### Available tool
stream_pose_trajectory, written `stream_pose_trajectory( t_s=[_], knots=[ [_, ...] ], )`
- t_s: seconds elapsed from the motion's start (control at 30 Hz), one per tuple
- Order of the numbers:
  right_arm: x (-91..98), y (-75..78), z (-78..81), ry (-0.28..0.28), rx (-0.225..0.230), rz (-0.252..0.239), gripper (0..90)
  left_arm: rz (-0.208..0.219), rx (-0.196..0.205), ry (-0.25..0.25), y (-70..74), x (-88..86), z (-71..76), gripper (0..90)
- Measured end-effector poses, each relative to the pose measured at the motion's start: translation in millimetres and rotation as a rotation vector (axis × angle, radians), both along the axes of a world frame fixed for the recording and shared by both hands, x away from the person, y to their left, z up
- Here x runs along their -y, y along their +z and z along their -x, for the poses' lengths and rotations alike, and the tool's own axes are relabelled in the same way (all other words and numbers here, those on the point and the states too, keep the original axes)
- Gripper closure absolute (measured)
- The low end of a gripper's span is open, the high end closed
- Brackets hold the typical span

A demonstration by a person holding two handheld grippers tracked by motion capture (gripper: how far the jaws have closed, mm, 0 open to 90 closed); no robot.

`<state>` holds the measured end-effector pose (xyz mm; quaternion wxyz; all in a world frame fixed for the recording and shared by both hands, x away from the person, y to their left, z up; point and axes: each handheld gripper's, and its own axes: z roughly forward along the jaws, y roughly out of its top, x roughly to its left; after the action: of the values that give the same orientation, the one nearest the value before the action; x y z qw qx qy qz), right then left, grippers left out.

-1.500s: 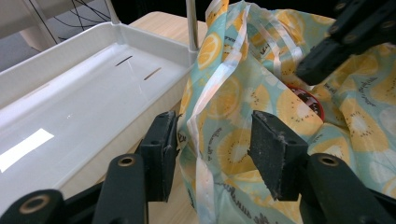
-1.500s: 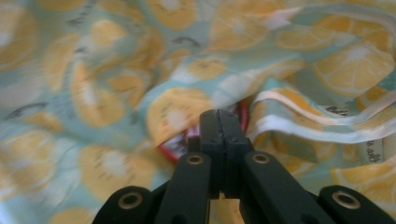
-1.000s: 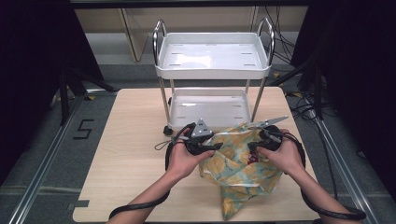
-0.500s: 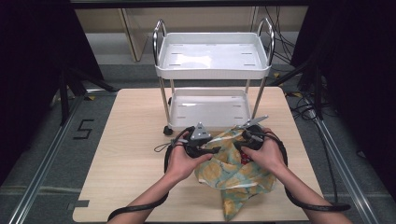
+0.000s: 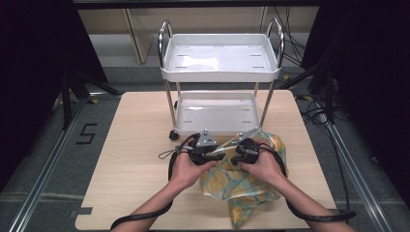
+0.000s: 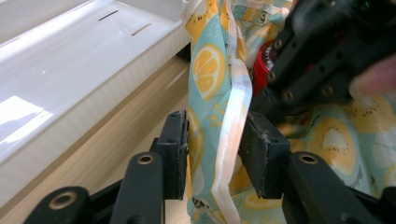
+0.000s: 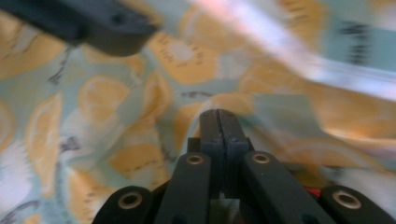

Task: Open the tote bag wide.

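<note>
A thin bag point(image 5: 241, 188) printed with lemon slices lies crumpled on the table's near right. My left gripper point(image 5: 222, 153) points right at its raised rim. In the left gripper view the white-edged rim point(image 6: 229, 116) hangs between the jaws of my left gripper point(image 6: 214, 149), which have just been closing; a little slack still shows beside the pads. My right gripper point(image 5: 235, 155) faces it from the right, shut, with the bag's cloth point(image 7: 116, 102) bunching at the tip of my right gripper point(image 7: 218, 114). Something red point(image 6: 264, 60) sits inside the bag.
A white two-tier cart point(image 5: 220, 77) stands on the wooden table point(image 5: 135, 145) just beyond the grippers; its lower tray point(image 6: 70, 60) is close to my left gripper. Cables trail from both grippers toward the table's near edge.
My right hand has moved left toward the left gripper, drawing the bag's rim with it, and the bag has bunched narrower. The left hand has stayed put.
</note>
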<state>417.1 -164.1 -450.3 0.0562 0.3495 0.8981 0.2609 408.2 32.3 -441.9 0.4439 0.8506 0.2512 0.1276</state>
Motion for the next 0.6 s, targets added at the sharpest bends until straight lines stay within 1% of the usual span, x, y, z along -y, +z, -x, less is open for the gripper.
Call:
stream_pose_trajectory(
  t_s=[0.03,0.07,0.1,0.13,0.17,0.2,0.23,0.27,0.3,0.33,0.37,0.4,0.43,0.47,0.5,0.53,0.57,0.6],
  knots=[
    [-1.1,0.1,1.0,0.023,-0.011,0.011,90.0,-0.014,0.019,-0.009,-0.3,0.0,-0.8,62.1],
    [-2.4,0.5,2.8,0.037,-0.021,-0.004,90.0,0.000,-0.003,0.001,-1.8,1.6,0.3,62.4],
    [-2.0,2.3,3.8,0.066,-0.007,-0.023,89.6,-0.016,0.008,-0.010,-2.1,1.6,-0.5,62.9],
    [-1.6,7.2,8.0,0.047,-0.017,-0.021,87.8,0.002,-0.001,0.001,-4.3,3.6,0.5,64.6],
    [1.2,11.8,8.9,0.052,0.021,-0.030,86.3,-0.015,-0.002,-0.005,-4.6,3.8,0.5,65.8],
    [6.0,18.0,9.2,0.073,0.064,-0.054,84.2,-0.008,-0.003,-0.001,-5.8,5.0,0.7,67.7],
    [10.5,24.4,11.7,0.068,0.086,-0.066,83.3,-0.004,-0.004,-0.004,-6.8,6.3,1.0,69.3],
    [19.4,35.6,15.9,0.044,0.116,-0.088,81.7,-0.037,0.009,-0.011,-6.0,5.2,-0.2,70.7],
    [27.5,43.5,18.6,0.028,0.128,-0.089,80.8,-0.008,-0.003,-0.011,-7.2,7.8,0.3,72.1],
    [40.8,52.5,21.2,0.031,0.174,-0.117,78.6,-0.021,0.018,-0.020,-6.5,7.8,-0.6,73.6],
    [51.4,57.6,22.8,0.015,0.232,-0.134,74.7,-0.010,-0.002,-0.002,-6.8,9.0,0.3,74.6],
    [63.2,64.8,25.6,-0.016,0.254,-0.125,70.7,-0.014,0.002,-0.004,-6.5,9.3,-0.4,75.2],
    [73.4,68.8,25.9,-0.015,0.294,-0.106,68.1,-0.029,0.023,-0.015,-5.6,9.1,-2.0,75.8],
    [86.0,72.9,31.5,-0.085,0.286,-0.097,65.6,-0.022,0.020,-0.011,-5.7,9.9,-1.9,76.6],
    [96.7,74.8,33.8,-0.120,0.288,-0.075,64.0,-0.006,-0.001,0.003,-6.5,11.5,-1.2,77.6],
    [106.9,74.1,37.1,-0.153,0.283,-0.064,60.7,-0.011,0.000,0.004,-6.2,11.8,-1.1,78.7],
    [109.4,73.4,39.6,-0.180,0.262,-0.065,59.3,-0.040,0.012,-0.006,-5.8,11.1,-2.9,79.4],
    [119.1,69.7,41.3,-0.206,0.271,-0.063,56.8,-0.016,0.001,0.002,-7.1,13.1,-2.2,80.5]
  ],
)
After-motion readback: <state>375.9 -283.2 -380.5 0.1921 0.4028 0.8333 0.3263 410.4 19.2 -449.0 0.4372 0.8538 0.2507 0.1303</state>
